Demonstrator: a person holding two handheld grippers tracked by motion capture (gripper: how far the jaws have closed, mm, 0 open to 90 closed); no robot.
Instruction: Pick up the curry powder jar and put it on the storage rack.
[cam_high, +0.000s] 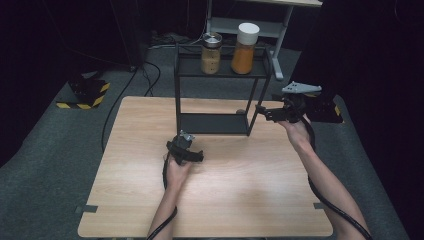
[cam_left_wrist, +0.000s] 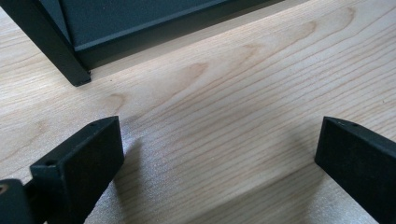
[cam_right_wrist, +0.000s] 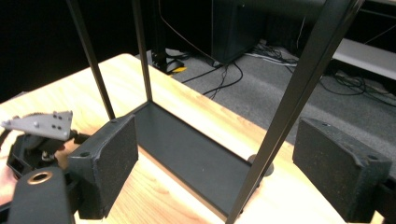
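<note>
A black two-tier metal rack (cam_high: 215, 122) stands at the far middle of the wooden table (cam_high: 240, 200). On its top shelf are a jar of tan contents with a metal lid (cam_high: 211, 54) and a jar of orange powder with a white lid (cam_high: 244, 49). My left gripper (cam_high: 184, 145) rests low on the table just before the rack's lower shelf (cam_left_wrist: 154, 18), near its front left leg (cam_left_wrist: 70, 65). This left gripper (cam_left_wrist: 219, 149) is open over bare wood. My right gripper (cam_high: 261, 111) hovers at the rack's right end, open (cam_right_wrist: 215, 163). A slim rack post (cam_right_wrist: 289, 112) lies in line between its jaws without touching them.
Beyond the table are grey carpet, loose cables (cam_high: 145, 75), a yellow-black striped base (cam_high: 82, 95) at far left and a white desk frame (cam_high: 265, 27) behind the rack. A cable (cam_high: 330, 205) trails from the right gripper along the forearm.
</note>
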